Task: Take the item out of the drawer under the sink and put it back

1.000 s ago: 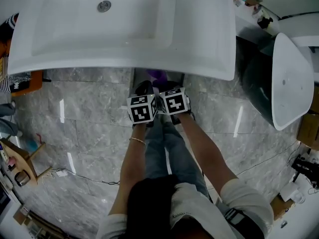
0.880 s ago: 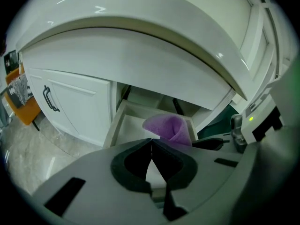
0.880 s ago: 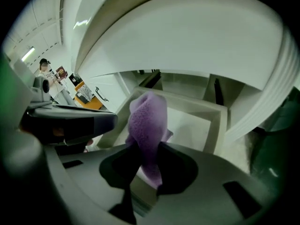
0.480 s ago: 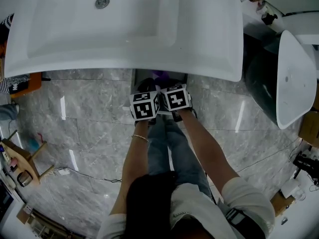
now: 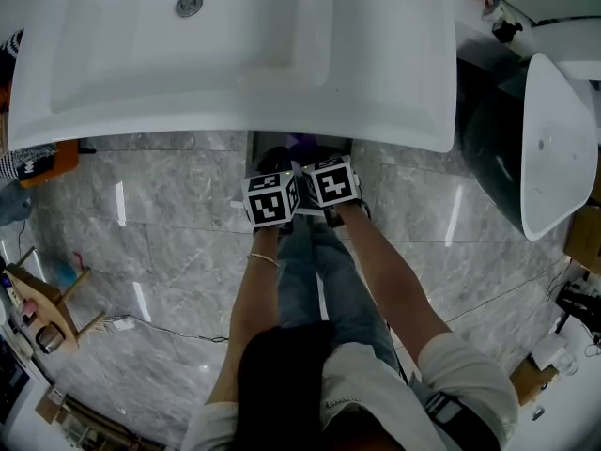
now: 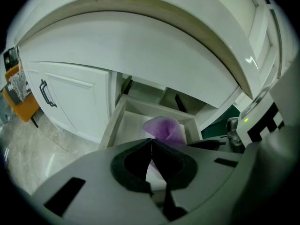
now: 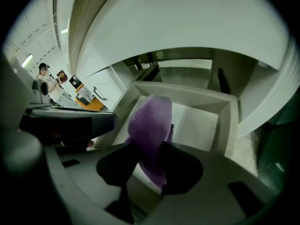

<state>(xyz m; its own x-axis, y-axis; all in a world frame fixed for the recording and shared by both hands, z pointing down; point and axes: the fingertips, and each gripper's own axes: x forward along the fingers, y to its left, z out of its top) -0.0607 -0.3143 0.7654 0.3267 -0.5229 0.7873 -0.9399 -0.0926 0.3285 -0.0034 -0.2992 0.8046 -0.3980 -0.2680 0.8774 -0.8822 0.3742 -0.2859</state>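
Note:
Under the white sink (image 5: 235,54) the drawer (image 6: 112,125) (image 7: 225,125) stands pulled open, white inside. A purple cloth (image 7: 150,121) (image 6: 164,128) stands upright over the drawer between the pads of my right gripper (image 7: 150,156). Those jaws have just been opening, but both pads still touch the cloth. My left gripper (image 6: 151,143) hovers beside it at the drawer's front, pads together and nothing between them. In the head view the two marker cubes (image 5: 270,198) (image 5: 331,182) sit side by side just below the sink's edge, with a bit of the purple cloth (image 5: 300,142) showing above them.
A shut cabinet door with a dark handle (image 6: 44,93) is left of the drawer. A white oval fixture (image 5: 554,139) stands at the right. The sink's front edge overhangs the drawer. The person's legs (image 5: 315,280) stand on grey marble floor (image 5: 169,242).
The right gripper has sunk a little toward the drawer with the cloth. The left gripper has stayed where it was.

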